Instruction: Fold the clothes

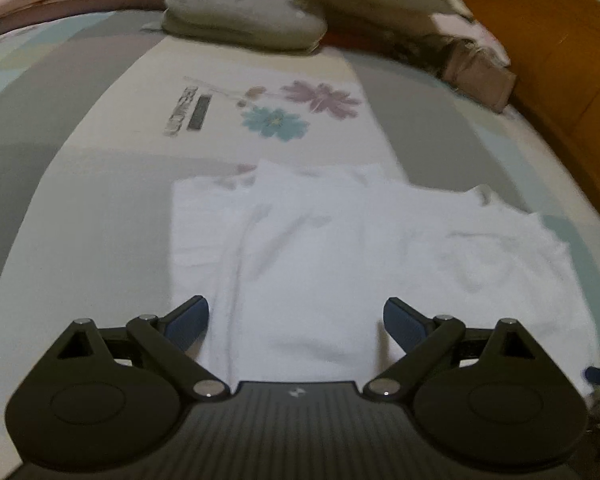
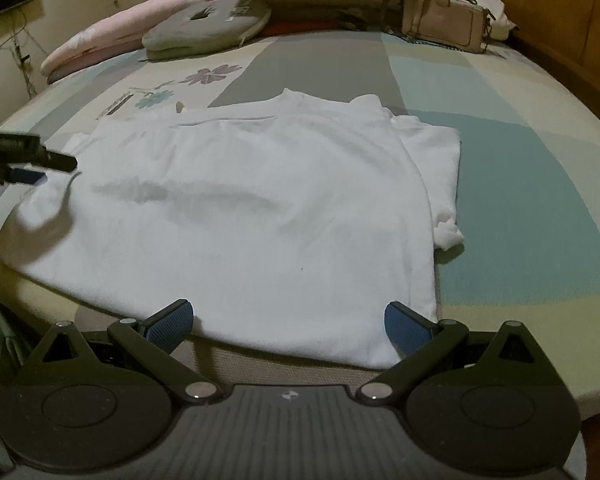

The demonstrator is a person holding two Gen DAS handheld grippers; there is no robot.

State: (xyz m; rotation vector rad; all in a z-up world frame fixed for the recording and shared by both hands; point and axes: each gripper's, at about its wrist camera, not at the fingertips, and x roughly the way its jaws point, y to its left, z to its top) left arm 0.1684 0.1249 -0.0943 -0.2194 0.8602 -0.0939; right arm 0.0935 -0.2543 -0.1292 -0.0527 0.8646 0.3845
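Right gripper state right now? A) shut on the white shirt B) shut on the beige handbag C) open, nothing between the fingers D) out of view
C: the right gripper has its blue-padded fingers spread wide at the near hem of the white cotton T-shirt, gripping nothing.

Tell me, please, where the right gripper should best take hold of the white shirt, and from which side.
Probably the near hem of the white shirt, approached from the bed's front edge. That hem hangs slightly over the edge between the open right gripper fingers, so one finger can slide beneath.

patchwork-sheeted bed (image 2: 500, 168) under white shirt (image 2: 260, 208), grey cushion (image 2: 208, 28), handbag (image 2: 444, 24)
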